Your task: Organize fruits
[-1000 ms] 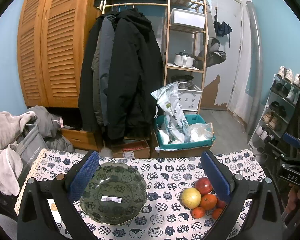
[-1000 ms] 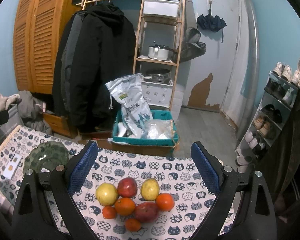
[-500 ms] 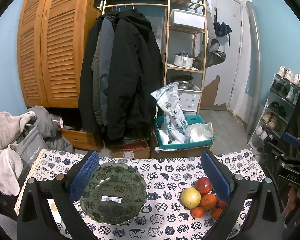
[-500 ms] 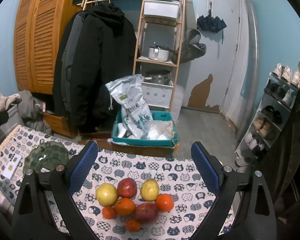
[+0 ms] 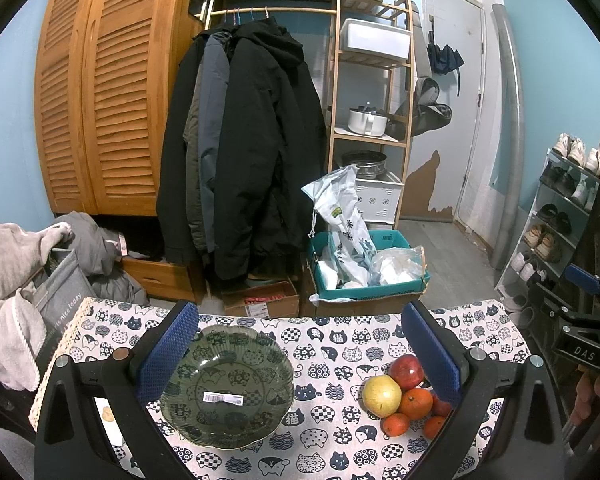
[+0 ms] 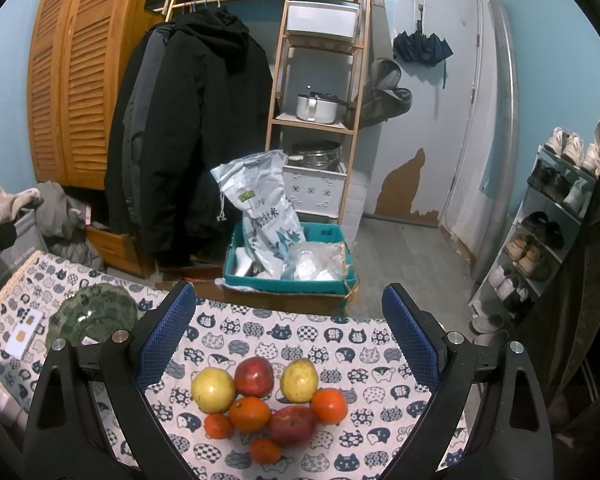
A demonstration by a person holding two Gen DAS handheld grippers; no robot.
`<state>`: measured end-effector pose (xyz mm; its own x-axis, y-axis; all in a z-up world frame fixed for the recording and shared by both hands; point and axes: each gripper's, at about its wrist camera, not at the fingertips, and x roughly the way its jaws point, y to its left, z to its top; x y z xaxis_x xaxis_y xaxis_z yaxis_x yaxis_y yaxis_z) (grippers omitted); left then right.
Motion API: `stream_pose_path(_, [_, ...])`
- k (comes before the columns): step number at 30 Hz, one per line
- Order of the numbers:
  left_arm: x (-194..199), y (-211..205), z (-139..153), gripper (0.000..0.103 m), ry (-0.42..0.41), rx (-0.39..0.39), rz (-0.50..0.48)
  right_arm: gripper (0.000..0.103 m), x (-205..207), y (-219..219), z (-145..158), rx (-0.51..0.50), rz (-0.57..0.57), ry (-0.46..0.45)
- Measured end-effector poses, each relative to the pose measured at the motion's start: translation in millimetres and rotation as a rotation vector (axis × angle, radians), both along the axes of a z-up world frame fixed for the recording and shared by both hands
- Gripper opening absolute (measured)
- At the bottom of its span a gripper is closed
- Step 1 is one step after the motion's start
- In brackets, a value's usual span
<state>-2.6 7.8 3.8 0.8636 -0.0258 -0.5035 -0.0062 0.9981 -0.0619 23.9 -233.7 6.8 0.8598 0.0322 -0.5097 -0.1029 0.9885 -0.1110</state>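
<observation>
Both grippers hover level above the cat-print tablecloth [image 6: 340,332], jaws spread wide and empty: the left gripper [image 5: 300,354] frames the green glass bowl [image 5: 227,386], the right gripper [image 6: 286,332] the fruit pile [image 6: 268,400].

The right claw [image 5: 586,354] carries white letters "DAS". A grey bag [image 5: 62,304] reads "nice today". The rice sack [image 6: 260,216] shows "米", and the cat-print tablecloth [image 6: 352,336] repeats "猫".
</observation>
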Motion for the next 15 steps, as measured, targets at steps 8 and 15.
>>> stream_pose_path(8, [-0.2, 0.5, 0.0, 0.102, 0.000, -0.002, 0.001, 0.093, -0.1, 0.2, 0.3, 0.000, 0.000, -0.001])
stream_pose_path(15, [-0.2, 0.7, -0.2, 0.102, -0.001, -0.001, 0.001, 0.093, -0.2, 0.8, 0.3, -0.001, 0.000, -0.001])
